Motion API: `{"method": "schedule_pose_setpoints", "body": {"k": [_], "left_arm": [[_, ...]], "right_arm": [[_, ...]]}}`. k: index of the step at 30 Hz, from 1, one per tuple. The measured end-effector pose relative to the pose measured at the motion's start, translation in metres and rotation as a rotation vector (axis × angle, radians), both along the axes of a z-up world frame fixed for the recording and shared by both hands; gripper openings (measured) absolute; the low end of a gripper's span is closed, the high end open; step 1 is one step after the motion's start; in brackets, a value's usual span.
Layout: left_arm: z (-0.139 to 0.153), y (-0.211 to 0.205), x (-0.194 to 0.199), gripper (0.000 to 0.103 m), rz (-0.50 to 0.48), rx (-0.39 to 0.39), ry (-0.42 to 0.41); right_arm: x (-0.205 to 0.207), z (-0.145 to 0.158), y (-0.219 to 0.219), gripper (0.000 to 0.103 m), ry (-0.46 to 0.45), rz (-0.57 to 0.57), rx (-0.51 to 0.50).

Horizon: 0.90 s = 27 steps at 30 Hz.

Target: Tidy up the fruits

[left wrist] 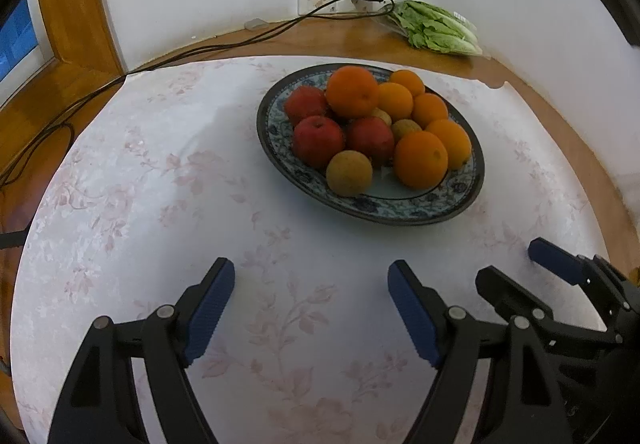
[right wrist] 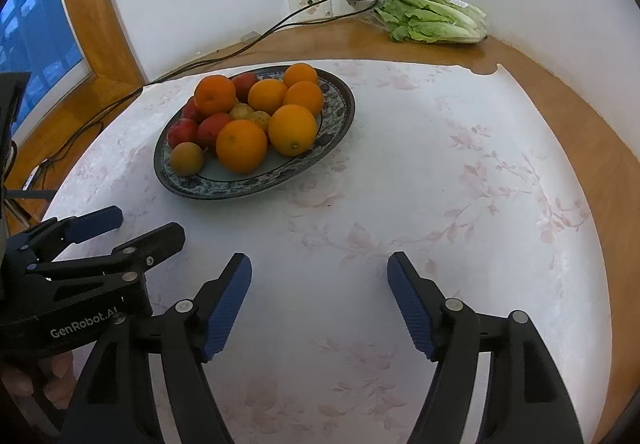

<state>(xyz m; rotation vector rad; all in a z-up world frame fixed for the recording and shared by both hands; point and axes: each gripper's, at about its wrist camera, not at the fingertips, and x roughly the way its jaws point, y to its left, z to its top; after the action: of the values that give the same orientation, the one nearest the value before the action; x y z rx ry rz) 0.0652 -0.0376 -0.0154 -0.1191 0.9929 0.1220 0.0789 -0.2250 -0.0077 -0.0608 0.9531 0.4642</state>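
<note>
I see the plate (left wrist: pixel 472 199) sitting on the cloth (left wrist: pixel 160 183), piled with oranges (left wrist: pixel 420 159), apples (left wrist: pixel 318 139) and a few small brownish fruits (left wrist: pixel 349 173), all touching one another. Every fruit in sight is on it; none lies on the cloth. That reads to me as either the finished pile or the stock to sort from, and I cannot tell which.

My left gripper (left wrist: pixel 311 276) is spread wide with nothing between its pads, hanging over bare cloth short of the plate. My right gripper (right wrist: pixel 319 270) is spread just as wide and empty, just beside the left one and aimed at the open cloth to the plate's right. Both tilt down towards the table, I judge so that either can reach in.

A lettuce (right wrist: pixel 432 19) lies against the wall, well apart from the plate.
</note>
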Motion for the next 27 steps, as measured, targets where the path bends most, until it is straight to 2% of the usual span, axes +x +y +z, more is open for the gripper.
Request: {"method": "schedule_pose_setpoints", "body": {"k": [27], "left_arm": [[-0.0008, -0.0004, 0.0005, 0.083, 0.001, 0.012, -0.003]], "right_arm": [[-0.0007, -0.0004, 0.0007, 0.074, -0.006, 0.005, -0.001]]}}
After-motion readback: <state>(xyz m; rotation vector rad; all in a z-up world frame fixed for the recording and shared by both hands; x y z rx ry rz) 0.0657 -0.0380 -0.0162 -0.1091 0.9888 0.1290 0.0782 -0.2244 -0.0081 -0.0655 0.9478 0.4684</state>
